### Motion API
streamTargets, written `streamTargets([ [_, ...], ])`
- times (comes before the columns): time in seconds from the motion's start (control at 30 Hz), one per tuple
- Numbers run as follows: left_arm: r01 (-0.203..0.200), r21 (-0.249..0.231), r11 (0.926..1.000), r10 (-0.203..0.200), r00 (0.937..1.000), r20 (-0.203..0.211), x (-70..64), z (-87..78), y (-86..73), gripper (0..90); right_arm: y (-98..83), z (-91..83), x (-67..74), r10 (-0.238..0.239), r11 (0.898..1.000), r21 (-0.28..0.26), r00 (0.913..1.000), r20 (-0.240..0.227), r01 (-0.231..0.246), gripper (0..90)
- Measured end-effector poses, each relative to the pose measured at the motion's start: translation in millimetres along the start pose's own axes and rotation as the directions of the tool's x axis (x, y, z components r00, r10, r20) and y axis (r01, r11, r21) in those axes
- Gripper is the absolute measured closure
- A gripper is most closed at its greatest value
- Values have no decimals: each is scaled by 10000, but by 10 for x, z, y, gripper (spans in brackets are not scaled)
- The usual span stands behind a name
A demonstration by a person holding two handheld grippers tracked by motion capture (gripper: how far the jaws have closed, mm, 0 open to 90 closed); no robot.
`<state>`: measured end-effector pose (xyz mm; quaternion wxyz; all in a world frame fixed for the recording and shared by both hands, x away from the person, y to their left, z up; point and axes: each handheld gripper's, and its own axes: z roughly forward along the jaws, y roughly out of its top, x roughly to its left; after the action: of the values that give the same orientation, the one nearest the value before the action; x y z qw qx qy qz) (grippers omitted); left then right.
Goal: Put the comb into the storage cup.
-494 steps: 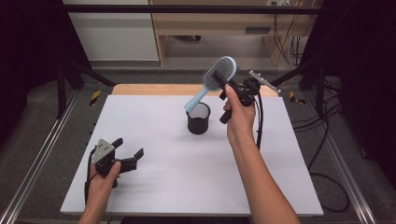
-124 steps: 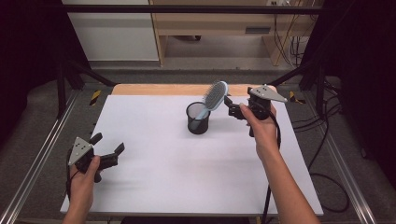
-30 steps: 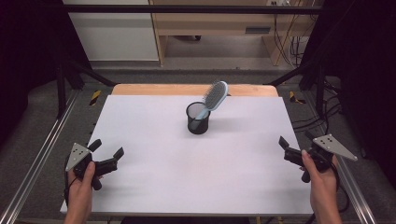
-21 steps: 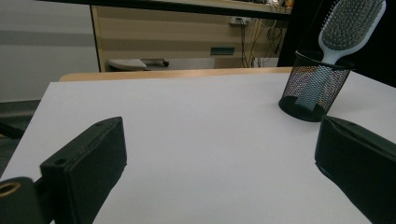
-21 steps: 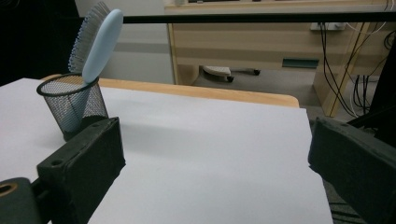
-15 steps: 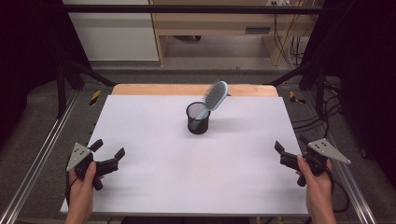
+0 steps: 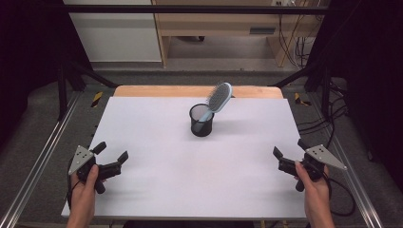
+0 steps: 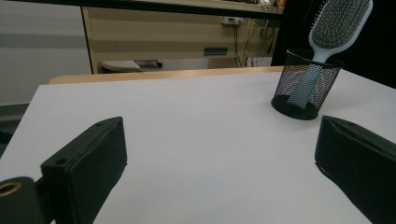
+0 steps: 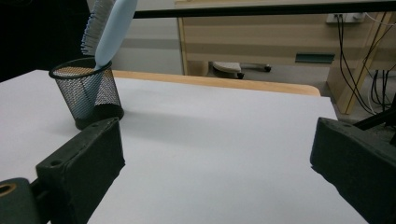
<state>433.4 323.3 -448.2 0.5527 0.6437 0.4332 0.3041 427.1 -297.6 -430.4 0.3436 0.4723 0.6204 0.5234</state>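
White table [image 7: 157,190]: hairbrush [image 7: 217,98] is stood handle-down in mesh cup [image 7: 201,120], leaning right, far-centre, equidistant from empty, open left gripper [image 7: 110,156] and right gripper [image 7: 288,153].

left gripper [image 7: 112,156] fingers spread wide, right gripper [image 7: 289,151] likewise, both held low

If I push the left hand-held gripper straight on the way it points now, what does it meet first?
Probably nothing soon: the left hand-held gripper faces bare white table. The mesh cup with the hairbrush sits right of that line, though depth is hard to judge.
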Motion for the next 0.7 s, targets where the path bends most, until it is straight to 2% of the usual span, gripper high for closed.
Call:
streamTargets([
  [0.3,-51,-16,10000,52,10000,68,-1,1,-3,25,-86,49,20,99,9998,150,9997,-222,-95,34],
  [0.5,-73,-56,10000,74,9999,113,-15,-2,2,27,-163,86,53,-17,9995,318,9992,-410,30,37],
  [0.7,-119,-19,9999,119,9996,257,-27,10,-4,26,-226,112,79,-91,9998,163,9980,-630,101,37],
])
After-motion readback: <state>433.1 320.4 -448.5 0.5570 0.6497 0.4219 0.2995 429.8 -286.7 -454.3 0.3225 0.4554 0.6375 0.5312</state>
